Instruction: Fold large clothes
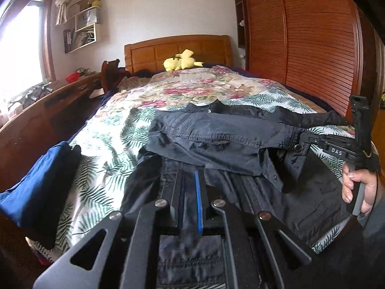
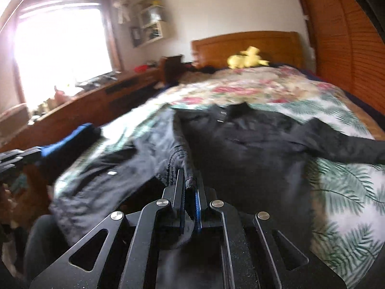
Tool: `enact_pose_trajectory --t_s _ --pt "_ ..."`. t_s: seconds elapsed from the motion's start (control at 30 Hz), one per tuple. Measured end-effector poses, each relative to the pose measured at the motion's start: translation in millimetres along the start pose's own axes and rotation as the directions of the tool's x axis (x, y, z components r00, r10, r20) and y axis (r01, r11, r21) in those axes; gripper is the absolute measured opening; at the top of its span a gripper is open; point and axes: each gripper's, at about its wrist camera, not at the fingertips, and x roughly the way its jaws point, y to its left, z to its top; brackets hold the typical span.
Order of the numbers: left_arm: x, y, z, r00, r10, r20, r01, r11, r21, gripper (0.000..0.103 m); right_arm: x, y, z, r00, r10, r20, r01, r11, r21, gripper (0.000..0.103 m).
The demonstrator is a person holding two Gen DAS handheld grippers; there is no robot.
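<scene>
A large dark jacket (image 1: 216, 139) lies spread on the bed, collar toward the headboard; it also shows in the right wrist view (image 2: 252, 139). One sleeve is folded across its chest. My left gripper (image 1: 190, 183) sits low over the jacket's lower front, jaws nearly together with no cloth visibly between them. My right gripper (image 2: 190, 180) is shut on the ribbed cuff (image 2: 182, 166) of the folded sleeve, and it shows at the right in the left wrist view (image 1: 303, 137), at the sleeve end.
A folded blue garment (image 1: 41, 187) lies at the bed's left edge. A yellow plush toy (image 1: 180, 60) sits by the wooden headboard (image 1: 178, 48). A wooden desk (image 1: 48, 106) runs along the left, a slatted wardrobe (image 1: 312, 43) along the right.
</scene>
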Motion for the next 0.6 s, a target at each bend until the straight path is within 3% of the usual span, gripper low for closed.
enact_pose_trajectory --t_s 0.07,0.17,0.23,0.33,0.6 --pt "8.7 -2.7 3.0 1.000 -0.013 0.001 0.013 1.000 0.011 0.005 1.5 -7.5 -1.6 0.999 -0.045 0.002 0.045 0.999 0.003 0.007" --pt "25.2 -8.0 6.3 0.999 -0.035 -0.004 0.035 0.999 0.030 0.005 2.2 -17.2 -0.2 0.989 -0.151 0.006 0.151 0.989 0.000 0.022" --pt "36.6 -9.6 8.1 0.998 -0.056 -0.008 0.056 0.998 0.036 0.005 0.3 -26.4 0.9 0.979 -0.202 0.017 0.202 0.979 0.008 0.041" --pt "53.1 -11.3 11.1 0.997 -0.081 -0.009 0.081 0.996 0.039 0.005 -1.2 -34.9 1.9 0.983 -0.180 0.030 0.178 0.983 0.047 0.050" --pt "98.1 -18.1 18.5 0.992 -0.129 -0.007 0.130 0.990 0.049 0.005 31.1 -24.6 -7.8 0.994 -0.103 -0.039 0.105 0.994 0.039 0.052"
